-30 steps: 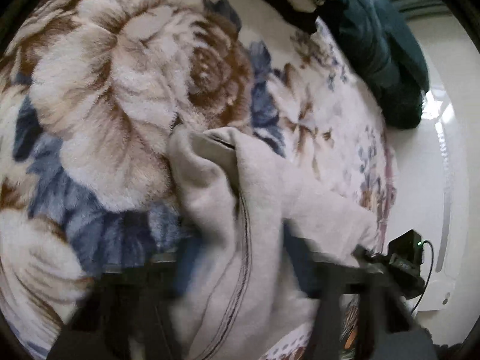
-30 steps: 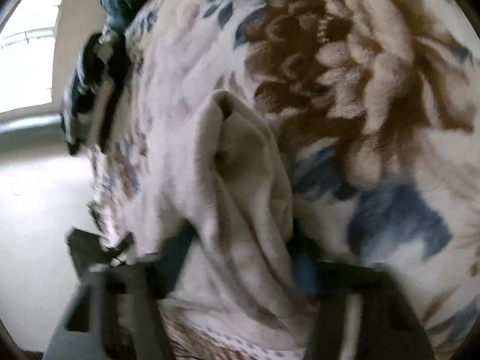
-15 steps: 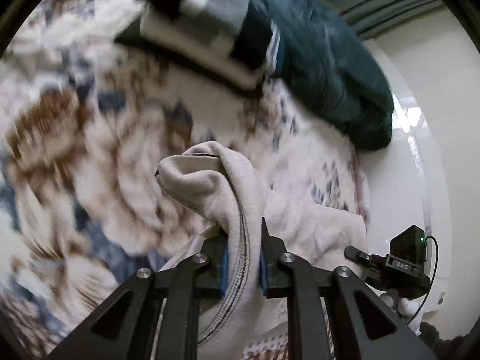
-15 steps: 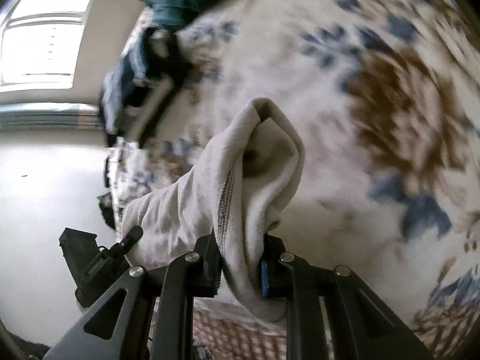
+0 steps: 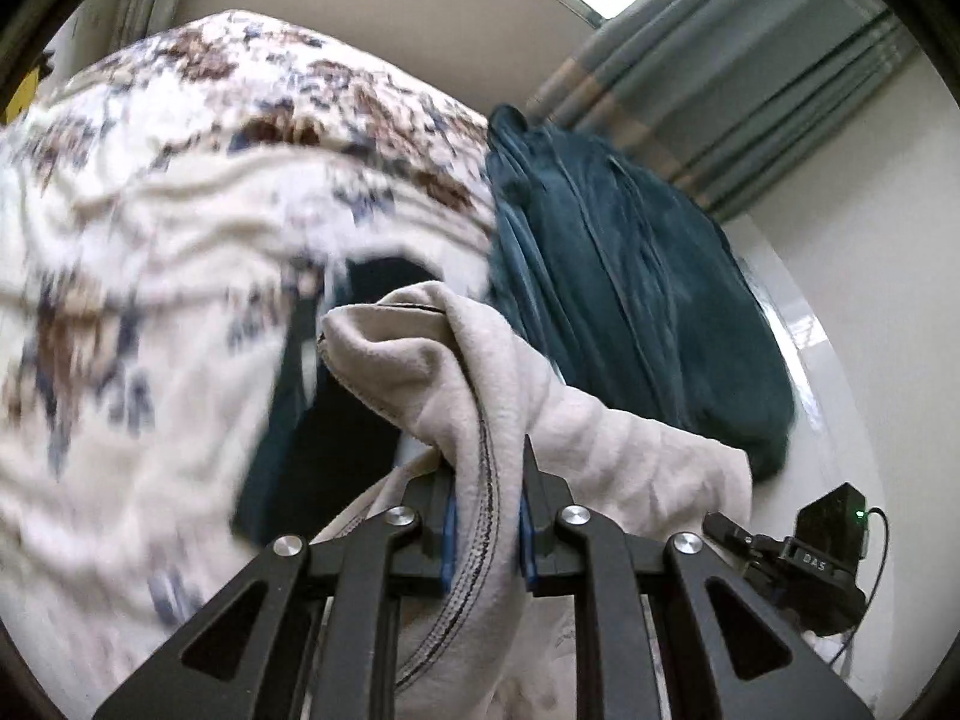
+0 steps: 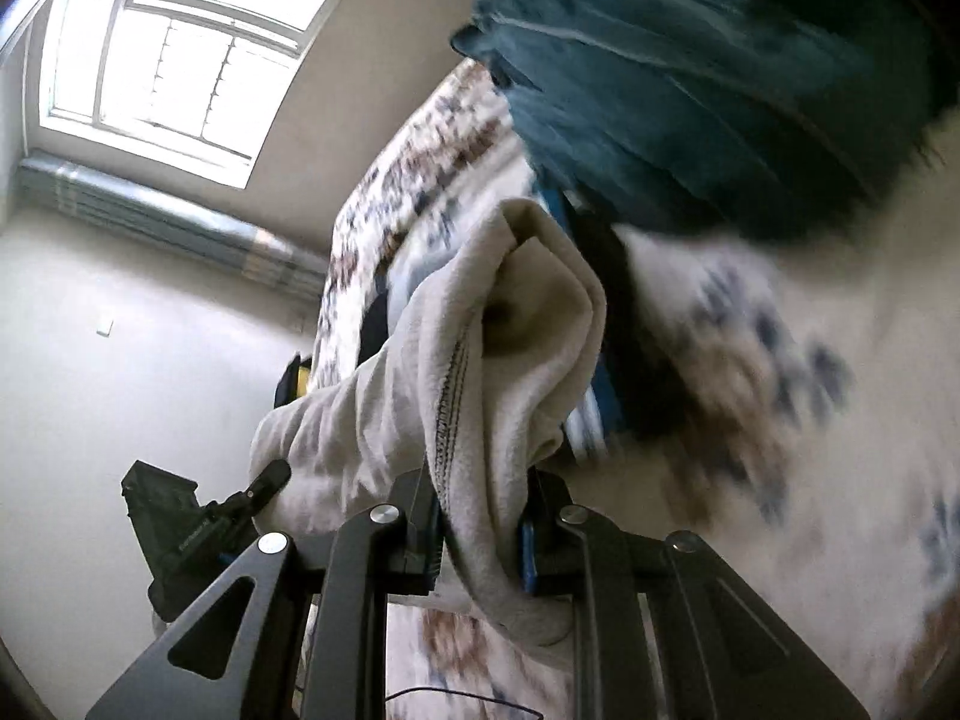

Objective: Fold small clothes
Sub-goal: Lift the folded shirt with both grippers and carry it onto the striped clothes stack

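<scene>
A beige fleece garment (image 5: 456,372) with a dark stitched seam hangs bunched between my two grippers, lifted above the floral blanket (image 5: 132,276). My left gripper (image 5: 485,516) is shut on one edge of it, seam running between the blue pads. My right gripper (image 6: 477,531) is shut on the other edge of the same garment (image 6: 510,348). The cloth stretches sideways toward the other gripper, which shows at the right in the left wrist view (image 5: 798,558) and at the left in the right wrist view (image 6: 192,534). The garment's lower part is hidden below the fingers.
A teal quilt (image 5: 630,300) lies bunched at the far side of the bed, also in the right wrist view (image 6: 690,72). A dark folded stack (image 5: 318,408) sits just behind the held garment. Curtains (image 5: 750,78), a window (image 6: 174,54) and pale walls lie beyond.
Both grippers have swung upward with the beige garment, lifting it off the blanket. The views now look toward the quilt, wall and window instead of down at the bed.
</scene>
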